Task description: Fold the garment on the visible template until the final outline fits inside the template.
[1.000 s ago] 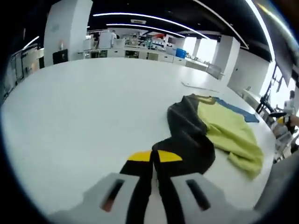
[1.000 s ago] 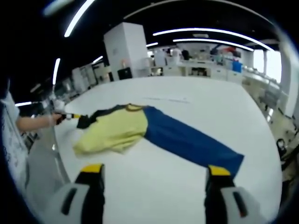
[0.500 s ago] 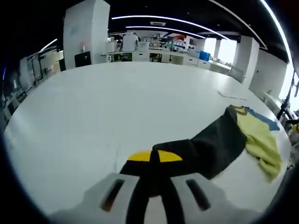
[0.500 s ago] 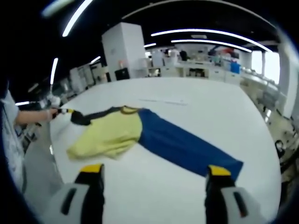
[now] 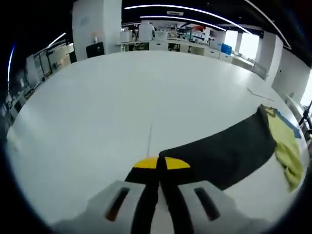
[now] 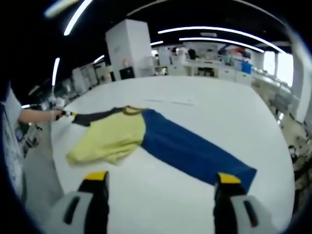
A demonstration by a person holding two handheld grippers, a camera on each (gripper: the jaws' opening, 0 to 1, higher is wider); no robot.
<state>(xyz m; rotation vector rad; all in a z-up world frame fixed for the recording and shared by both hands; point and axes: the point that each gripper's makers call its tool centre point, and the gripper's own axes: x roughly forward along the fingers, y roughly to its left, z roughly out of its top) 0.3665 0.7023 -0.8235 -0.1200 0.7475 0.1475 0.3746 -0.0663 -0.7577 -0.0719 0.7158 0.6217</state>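
Garment (image 5: pixel 229 153) — dark sleeve pinched in left tool (image 5: pixel 158 168) — lies beyond wide-open right tool (image 6: pixel 162 183).

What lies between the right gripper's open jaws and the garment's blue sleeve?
Bare white table, in the right gripper view: the right gripper hangs short of the blue sleeve.

Left gripper (image 5: pixel 159 168): jaws pressed together, yellow tips meeting, clamped on black sleeve (image 5: pixel 222 156) of garment. Right gripper (image 6: pixel 163 183): jaws spread wide, nothing between them, held above table. Person's left hand (image 6: pixel 54 113) far out ahead-left of right gripper, forearm extended.
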